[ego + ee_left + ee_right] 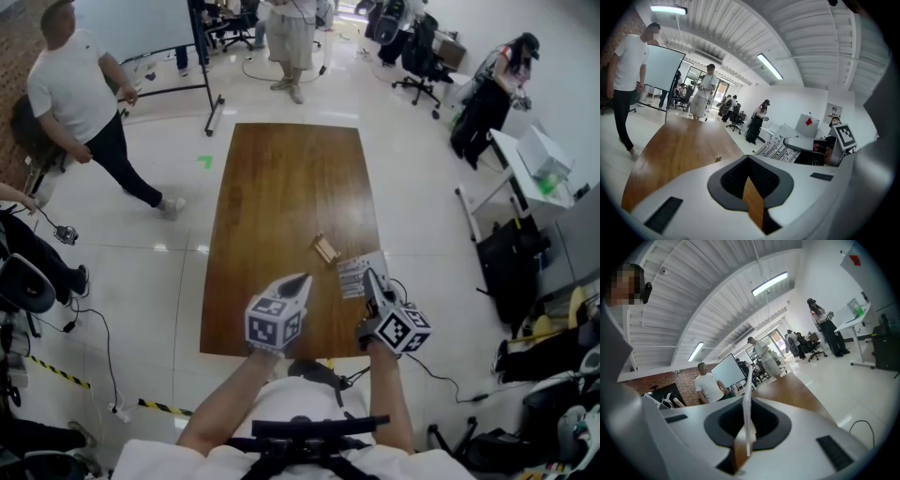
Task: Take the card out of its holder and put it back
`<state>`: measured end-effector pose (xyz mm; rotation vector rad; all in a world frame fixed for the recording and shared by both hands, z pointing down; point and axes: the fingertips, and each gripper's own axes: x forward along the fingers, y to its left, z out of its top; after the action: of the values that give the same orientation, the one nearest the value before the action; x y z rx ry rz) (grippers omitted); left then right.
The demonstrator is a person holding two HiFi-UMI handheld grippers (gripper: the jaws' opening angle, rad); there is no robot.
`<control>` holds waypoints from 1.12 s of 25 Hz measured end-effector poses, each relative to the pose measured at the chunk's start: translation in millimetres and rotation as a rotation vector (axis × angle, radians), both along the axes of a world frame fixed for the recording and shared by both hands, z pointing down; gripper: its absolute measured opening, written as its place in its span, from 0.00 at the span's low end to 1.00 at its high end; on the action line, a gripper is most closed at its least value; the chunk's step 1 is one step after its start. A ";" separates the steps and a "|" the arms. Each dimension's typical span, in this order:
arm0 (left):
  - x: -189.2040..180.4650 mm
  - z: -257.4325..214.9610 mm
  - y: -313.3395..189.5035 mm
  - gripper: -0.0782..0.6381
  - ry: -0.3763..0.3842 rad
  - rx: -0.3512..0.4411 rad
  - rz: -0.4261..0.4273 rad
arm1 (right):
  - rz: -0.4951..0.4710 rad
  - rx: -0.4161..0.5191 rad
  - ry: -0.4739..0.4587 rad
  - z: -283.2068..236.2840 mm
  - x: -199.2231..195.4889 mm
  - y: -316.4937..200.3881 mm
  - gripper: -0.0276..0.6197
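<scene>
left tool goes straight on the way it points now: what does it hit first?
Likely the table top, since the left tool tilts down; the wooden holder sits just left of its line. Depth unclear.

A shared office is indicated by swivel chairs (419,58), a whiteboard (141,23), desks (525,183), ceiling strip lights (769,66) and a tiled floor (169,253).

A long brown wooden table (281,178) is standing in the middle of the head view on a pale, glossy tiled floor (169,309) (lights are glaring off both surfaces). A small wooden card holder (325,248) is lying directly on the tabletop, toward its lower right part.
</scene>
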<state>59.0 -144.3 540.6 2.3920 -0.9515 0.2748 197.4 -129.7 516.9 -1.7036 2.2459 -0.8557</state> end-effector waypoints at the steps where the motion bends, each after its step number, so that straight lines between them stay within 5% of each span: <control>1: 1.7 -1.0 -1.2 0.10 0.000 0.002 0.001 | -0.001 0.002 0.001 -1.0 1.7 -1.8 0.07; 13: 15.7 0.4 -21.7 0.10 -0.006 0.009 -0.007 | -0.049 0.032 0.041 -13.5 16.6 -39.8 0.07; 28: 19.4 25.0 -61.8 0.10 -0.039 -0.058 -0.109 | -0.233 0.047 0.226 -11.5 21.3 -138.1 0.07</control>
<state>78.5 -206.1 565.6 2.2815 -1.0731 0.3047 218.6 -267.8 505.4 -1.6115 2.6323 -0.6758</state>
